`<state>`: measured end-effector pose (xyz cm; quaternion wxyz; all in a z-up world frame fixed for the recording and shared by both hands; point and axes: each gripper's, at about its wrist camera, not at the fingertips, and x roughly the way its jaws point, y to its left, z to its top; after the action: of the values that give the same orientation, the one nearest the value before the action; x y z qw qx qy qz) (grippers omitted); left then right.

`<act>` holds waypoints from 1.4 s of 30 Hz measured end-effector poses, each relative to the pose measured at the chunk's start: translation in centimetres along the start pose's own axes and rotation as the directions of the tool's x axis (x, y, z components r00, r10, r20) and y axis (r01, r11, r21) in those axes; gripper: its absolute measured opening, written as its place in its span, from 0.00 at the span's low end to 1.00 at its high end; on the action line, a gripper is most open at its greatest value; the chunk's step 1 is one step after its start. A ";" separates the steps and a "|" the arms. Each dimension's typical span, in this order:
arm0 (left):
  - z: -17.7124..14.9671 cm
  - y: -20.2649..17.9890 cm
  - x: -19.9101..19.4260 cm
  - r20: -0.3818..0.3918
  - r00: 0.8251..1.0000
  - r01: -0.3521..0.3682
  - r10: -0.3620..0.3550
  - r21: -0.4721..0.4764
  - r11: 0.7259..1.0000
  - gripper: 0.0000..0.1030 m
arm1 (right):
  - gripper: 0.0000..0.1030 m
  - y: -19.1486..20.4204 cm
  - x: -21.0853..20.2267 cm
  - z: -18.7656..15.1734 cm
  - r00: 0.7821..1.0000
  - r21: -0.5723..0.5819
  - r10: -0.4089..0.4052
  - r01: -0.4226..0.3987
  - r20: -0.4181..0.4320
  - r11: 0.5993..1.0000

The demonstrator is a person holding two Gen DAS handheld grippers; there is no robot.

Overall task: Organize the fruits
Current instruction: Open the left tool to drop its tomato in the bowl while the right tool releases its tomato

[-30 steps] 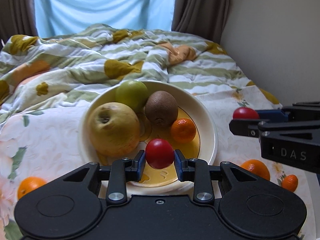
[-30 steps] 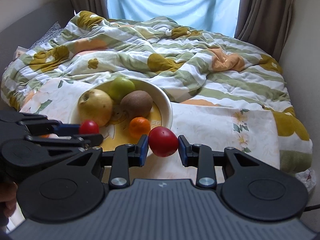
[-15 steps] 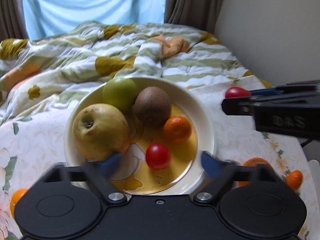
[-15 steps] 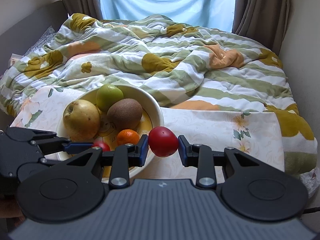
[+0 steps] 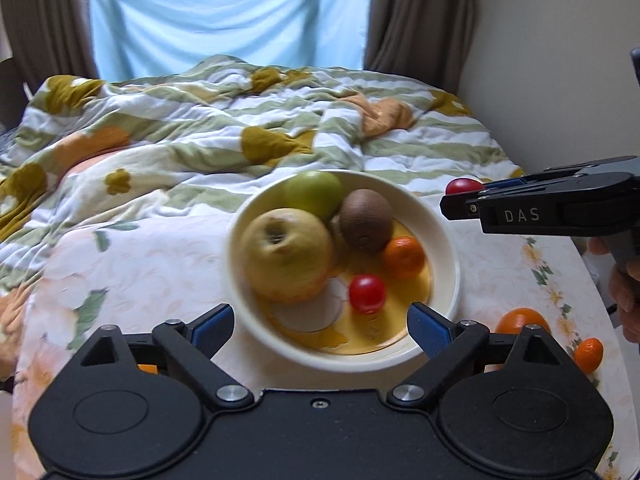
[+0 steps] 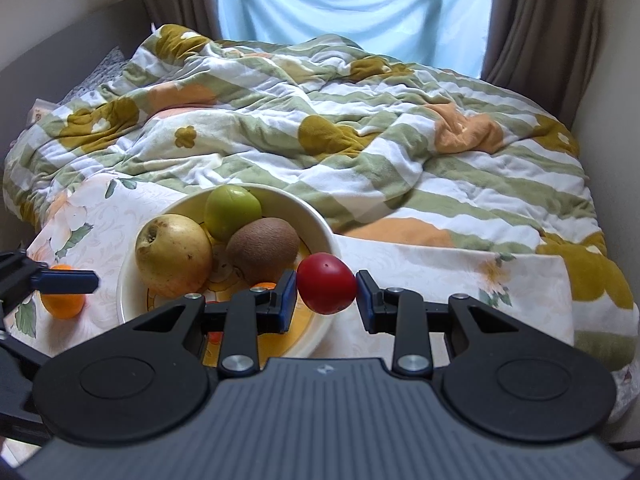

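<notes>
Red, smooth and likely soft, the tomato (image 6: 326, 288) sits pinched across its middle in the right gripper (image 6: 326, 294) near the bowl (image 6: 320, 224), needing gentle pressure, while the left gripper (image 5: 320, 326) gapes wide and empty.

Fruits (image 5: 287, 254) in bowl (image 5: 448, 236) on bed (image 5: 160, 248)

You can read one marking only — the pale capital letters "DAS", set on the dark side of your right gripper (image 5: 464, 196) as it shows in the left wrist view. Nothing else in either view — fruit, bowl or bedding — carries legible text.
</notes>
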<state>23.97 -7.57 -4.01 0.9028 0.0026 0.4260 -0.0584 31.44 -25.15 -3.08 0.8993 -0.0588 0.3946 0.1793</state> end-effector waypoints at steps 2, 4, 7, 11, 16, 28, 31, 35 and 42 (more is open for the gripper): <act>-0.3 0.6 -0.4 0.005 1.000 -0.016 0.016 -0.012 1.000 0.93 | 0.46 0.3 0.7 0.2 1.000 -0.008 0.011 -0.011 0.001 1.000; -0.5 1.3 -0.6 0.005 1.000 -0.028 0.028 -0.025 0.999 0.93 | 0.46 0.6 1.5 0.4 1.000 -0.015 0.024 -0.024 -0.001 1.000; -1.0 2.3 -1.0 0.005 0.999 -0.044 0.045 -0.045 0.998 0.93 | 0.46 0.9 2.8 0.4 1.000 -0.028 0.029 -0.029 -0.007 0.999; -1.4 3.3 -1.2 0.007 0.998 -0.054 0.055 -0.074 0.996 0.93 | 0.46 1.0 4.3 0.2 0.999 -0.031 0.035 -0.035 -0.017 0.999; -1.8 3.9 -1.2 0.003 0.998 -0.058 0.059 -0.096 0.994 0.93 | 0.46 1.0 5.1 0.0 0.999 -0.023 0.041 -0.041 -0.025 0.999; -2.5 3.7 -2.8 0.015 0.998 -0.059 0.062 -0.114 0.992 0.93 | 1.00 1.5 2.8 -0.3 0.999 -0.059 -0.001 0.003 0.045 0.998; -2.5 3.4 -3.5 0.026 0.998 -0.059 0.062 -0.111 0.992 0.93 | 1.00 1.6 1.9 -0.4 0.999 -0.058 -0.001 0.004 0.052 0.998; -2.6 3.0 -4.8 0.049 0.997 -0.062 0.067 -0.111 0.992 0.93 | 1.00 1.5 0.2 -0.4 0.998 -0.043 0.000 0.002 0.063 0.999; -2.7 2.4 -7.9 0.095 0.991 -0.078 0.089 -0.116 0.990 0.94 | 1.00 1.8 -3.8 -0.8 0.996 -0.034 -0.026 0.029 0.087 0.999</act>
<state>17.14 -4.18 0.23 0.9234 -0.0331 0.3823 0.0034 27.84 -24.74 -0.77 0.9168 -0.0721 0.3511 0.1763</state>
